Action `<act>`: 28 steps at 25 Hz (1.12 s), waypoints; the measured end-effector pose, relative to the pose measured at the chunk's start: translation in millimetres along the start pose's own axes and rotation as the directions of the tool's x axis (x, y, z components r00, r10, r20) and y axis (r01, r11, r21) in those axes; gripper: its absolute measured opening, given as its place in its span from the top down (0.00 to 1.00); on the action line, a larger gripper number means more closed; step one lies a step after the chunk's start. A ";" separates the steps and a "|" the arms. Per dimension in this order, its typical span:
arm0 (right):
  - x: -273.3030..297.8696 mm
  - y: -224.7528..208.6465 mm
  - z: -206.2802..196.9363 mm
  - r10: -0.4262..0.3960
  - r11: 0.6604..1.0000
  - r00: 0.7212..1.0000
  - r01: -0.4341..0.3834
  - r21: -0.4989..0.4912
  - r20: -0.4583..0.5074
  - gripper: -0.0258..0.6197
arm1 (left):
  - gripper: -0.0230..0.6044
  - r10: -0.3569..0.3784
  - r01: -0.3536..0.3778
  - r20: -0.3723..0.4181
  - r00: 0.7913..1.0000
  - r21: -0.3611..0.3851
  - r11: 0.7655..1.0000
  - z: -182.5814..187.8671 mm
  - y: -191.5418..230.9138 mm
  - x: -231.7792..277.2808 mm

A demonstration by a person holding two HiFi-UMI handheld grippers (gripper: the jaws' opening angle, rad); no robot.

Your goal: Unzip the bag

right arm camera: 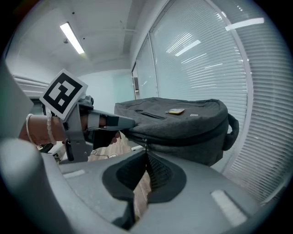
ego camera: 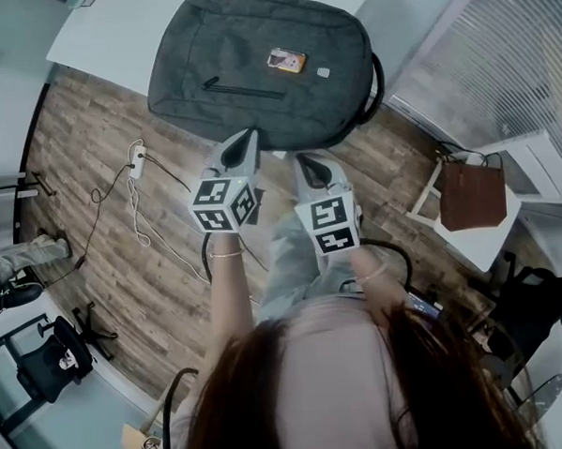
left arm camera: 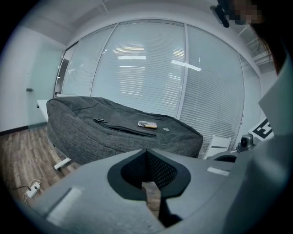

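Left tool (left arm camera: pixel 147 155): shut tight, tips together, nothing in them. Right tool (right arm camera: pixel 146 153) looks the same to me, tips meeting with nothing I can see pinched between them.

The part that matters is just ahead of the right tool. There's a little zipper pull (right arm camera: pixel 145 140) hanging on the seam that runs round the side wall of the bag (ego camera: pixel 263 65), and it sits right past those closed tips, nearly dead centre in the right gripper view. I can't tell if it's touching them or only just beside them. So I'd say the right tool is the nearer one for the grab, and it would have to open up first.

The left tool is over to the left of that. Its tip is up by the same near edge of the bag but away from the pull, so to my eye it's better placed to steady the bag.

The bag is lying flat on the white worktop (ego camera: pixel 112 40), straight ahead of both tools. Its long side runs left to right across the person, and its near edge hangs out over the wood floor. The carry handle (ego camera: pixel 377 82) is at the right-hand end. The seam follows that long side, so my guess is the pull has to travel sideways along it, not toward or away from the person. There's also a front pocket zip (ego camera: pixel 246 87) on the top face, farther from both tools.
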State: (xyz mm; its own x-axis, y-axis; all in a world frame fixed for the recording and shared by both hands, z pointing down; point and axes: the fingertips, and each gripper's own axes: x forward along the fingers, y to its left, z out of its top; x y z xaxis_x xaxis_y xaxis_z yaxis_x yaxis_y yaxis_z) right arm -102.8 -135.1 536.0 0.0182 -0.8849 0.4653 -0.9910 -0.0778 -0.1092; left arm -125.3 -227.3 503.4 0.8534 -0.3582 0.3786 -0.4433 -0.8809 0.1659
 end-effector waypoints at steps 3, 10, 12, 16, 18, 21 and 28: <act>-2.7 -3.7 -0.2 0.001 1.000 1.000 -0.001 -0.015 0.000 0.95 | 0.95 0.006 -0.006 0.004 1.000 -0.001 1.000 0.0 -0.2 -0.3; -6.2 -10.4 0.4 0.012 0.999 1.000 -0.012 -0.039 0.006 0.95 | 0.95 0.013 -0.013 0.008 1.000 -0.005 1.000 0.1 1.1 1.4; -8.0 -11.2 0.1 0.019 0.999 1.000 -0.019 -0.045 0.007 0.95 | 0.95 0.018 -0.018 0.012 1.000 -0.006 1.000 -0.3 0.8 1.3; -12.2 -12.3 -0.3 0.029 0.997 1.000 -0.029 -0.069 -0.001 0.95 | 0.95 0.028 -0.028 0.017 0.999 -0.008 1.000 -0.3 0.8 0.5; -14.5 -14.7 -1.5 0.024 0.996 1.000 -0.025 -0.082 -0.013 0.95 | 0.95 0.031 -0.030 0.021 0.999 -0.003 1.000 0.1 1.0 0.6; -16.1 -17.8 -2.1 0.023 0.995 1.000 -0.024 -0.095 -0.015 0.95 | 0.95 0.034 -0.034 0.020 0.999 0.003 0.999 0.4 1.4 0.9; -23.1 -30.3 -0.7 -0.001 0.995 1.000 0.000 -0.096 -0.011 0.95 | 0.95 0.039 -0.039 0.022 0.999 0.008 0.999 0.4 0.0 0.4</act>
State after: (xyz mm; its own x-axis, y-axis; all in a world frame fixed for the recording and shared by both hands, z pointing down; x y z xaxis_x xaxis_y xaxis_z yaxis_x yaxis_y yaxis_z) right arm -73.2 -112.0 529.1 0.0177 -0.8797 0.4752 -0.9992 -0.0331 -0.0241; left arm -124.9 -227.6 503.2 0.8414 -0.3988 0.3648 -0.4741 -0.8687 0.1436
